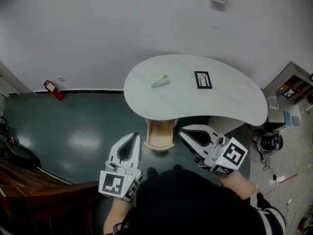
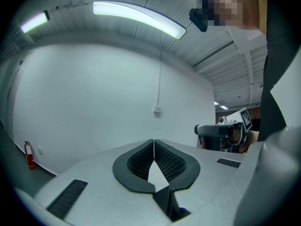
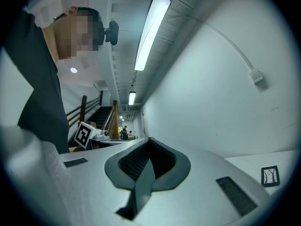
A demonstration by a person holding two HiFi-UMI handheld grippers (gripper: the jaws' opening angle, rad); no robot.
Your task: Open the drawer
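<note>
Pale wood marks the drawer (image 1: 160, 134), tucked under the near edge of the white tabletop (image 1: 230, 102), between your two grippers. You look to be on the approach, with nothing grasped: the left gripper (image 1: 135, 138) and right gripper (image 1: 183, 133) flank it, each with jaws clenched on nothing. Whether the drawer already stands partly out, I cannot tell. Next, likely, spread one pair of jaws, catch the drawer front, and pull toward yourself.
</note>
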